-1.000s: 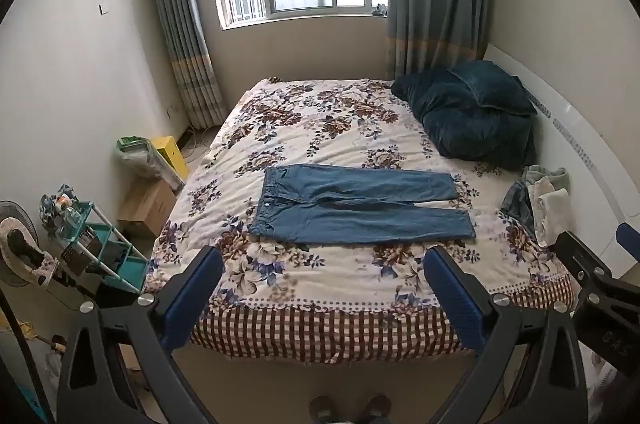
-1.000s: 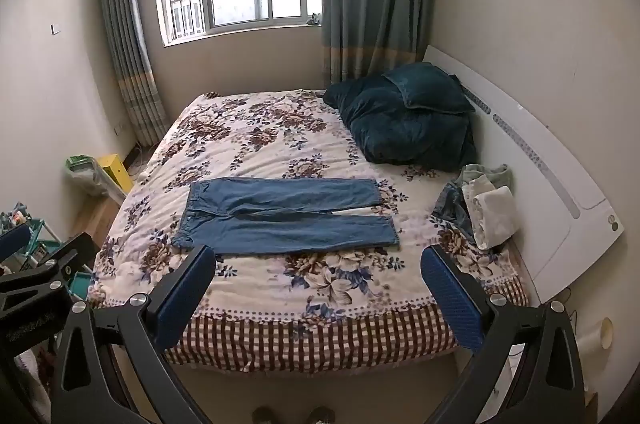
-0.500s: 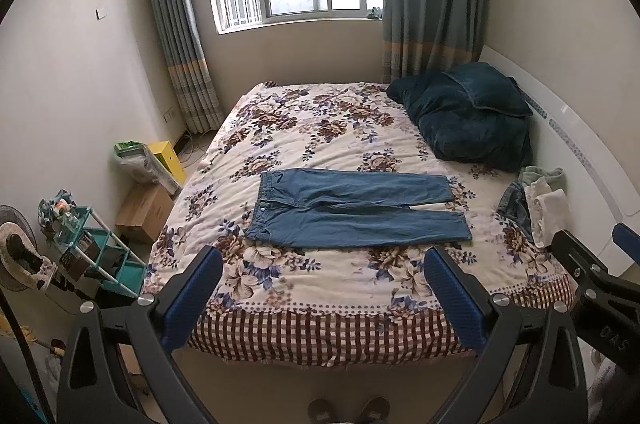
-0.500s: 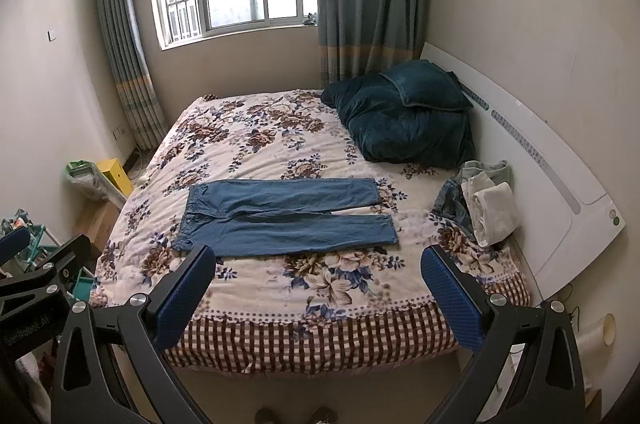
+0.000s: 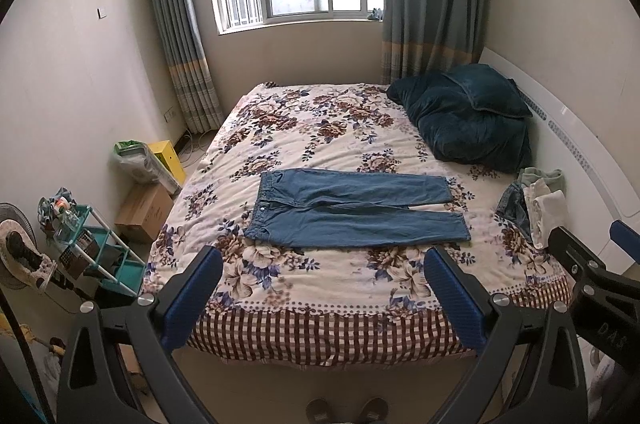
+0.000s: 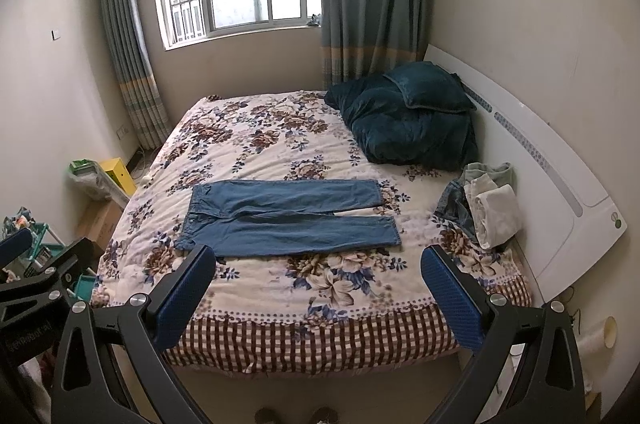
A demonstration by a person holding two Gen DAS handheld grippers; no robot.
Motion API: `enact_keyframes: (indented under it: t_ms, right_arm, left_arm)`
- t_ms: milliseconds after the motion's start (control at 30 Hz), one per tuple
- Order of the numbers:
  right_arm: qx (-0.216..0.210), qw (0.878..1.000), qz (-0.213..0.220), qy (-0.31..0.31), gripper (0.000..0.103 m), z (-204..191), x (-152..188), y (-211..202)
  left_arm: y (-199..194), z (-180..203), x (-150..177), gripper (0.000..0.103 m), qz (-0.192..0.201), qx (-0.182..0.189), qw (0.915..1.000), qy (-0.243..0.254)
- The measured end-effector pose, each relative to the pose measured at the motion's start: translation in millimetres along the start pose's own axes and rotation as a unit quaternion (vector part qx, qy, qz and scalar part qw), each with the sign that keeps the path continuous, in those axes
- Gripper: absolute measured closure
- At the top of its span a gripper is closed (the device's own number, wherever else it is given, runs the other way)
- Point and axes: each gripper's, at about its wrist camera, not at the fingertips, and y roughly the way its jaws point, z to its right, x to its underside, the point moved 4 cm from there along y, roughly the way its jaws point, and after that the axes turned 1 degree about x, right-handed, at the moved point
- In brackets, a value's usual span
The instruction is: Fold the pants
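Observation:
Blue jeans (image 5: 352, 209) lie flat on the floral bedspread (image 5: 320, 127), waist to the left, both legs stretched to the right; they also show in the right wrist view (image 6: 286, 220). My left gripper (image 5: 322, 298) is open and empty, held in the air before the foot of the bed, well short of the jeans. My right gripper (image 6: 320, 300) is open and empty too, at the same distance. The right gripper's body shows at the right edge of the left wrist view (image 5: 592, 276).
A dark teal quilt and pillow (image 5: 472, 119) lie at the bed's far right. A pile of folded clothes (image 5: 540, 203) sits by the white headboard (image 6: 560, 183). A teal rack (image 5: 92, 260), a cardboard box (image 5: 146, 209) and a yellow bin stand left of the bed.
Both grippers have tilted slightly upward, so the bed and jeans sit a little lower in view. The jeans have not moved. Both grippers stay open.

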Motion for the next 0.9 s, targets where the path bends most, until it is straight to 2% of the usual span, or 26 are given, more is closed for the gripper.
enact_keyframes:
  t_ms: [900]
  right_arm:
    - [-0.001, 1.000, -0.001, 0.001, 0.000, -1.6, -1.5, -0.9]
  left_arm:
    - [-1.9, 0.5, -0.3, 0.000, 0.004, 0.000, 1.0000, -0.001]
